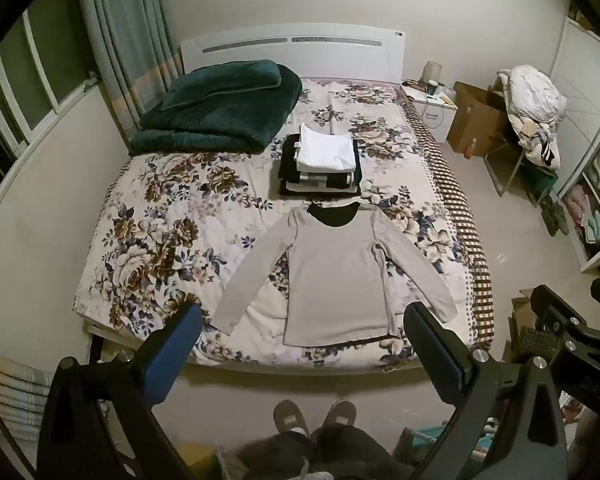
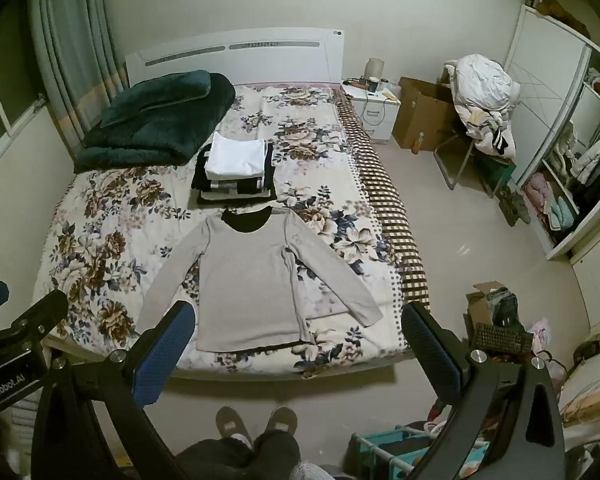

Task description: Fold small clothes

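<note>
A light grey long-sleeved shirt (image 1: 336, 276) (image 2: 252, 276) with a dark neck lies flat on the floral bedspread (image 1: 160, 216), sleeves spread, hem toward the foot of the bed. Just beyond its collar stands a stack of folded clothes (image 1: 320, 160) (image 2: 236, 168), white on top, dark below. My left gripper (image 1: 302, 322) hovers above the bed's near edge, open, nothing between its fingers. My right gripper (image 2: 296, 320) hangs open beside it, also holding nothing. In the left wrist view the right gripper's body (image 1: 572, 340) shows at the right edge.
A dark green blanket (image 1: 220, 108) is piled at the head left. A person's slippered feet (image 1: 316, 416) stand at the foot of the bed. To the right sit a nightstand (image 2: 374, 106), a cardboard box (image 2: 420, 112), a chair heaped with laundry (image 2: 484, 100), and floor clutter (image 2: 500, 328).
</note>
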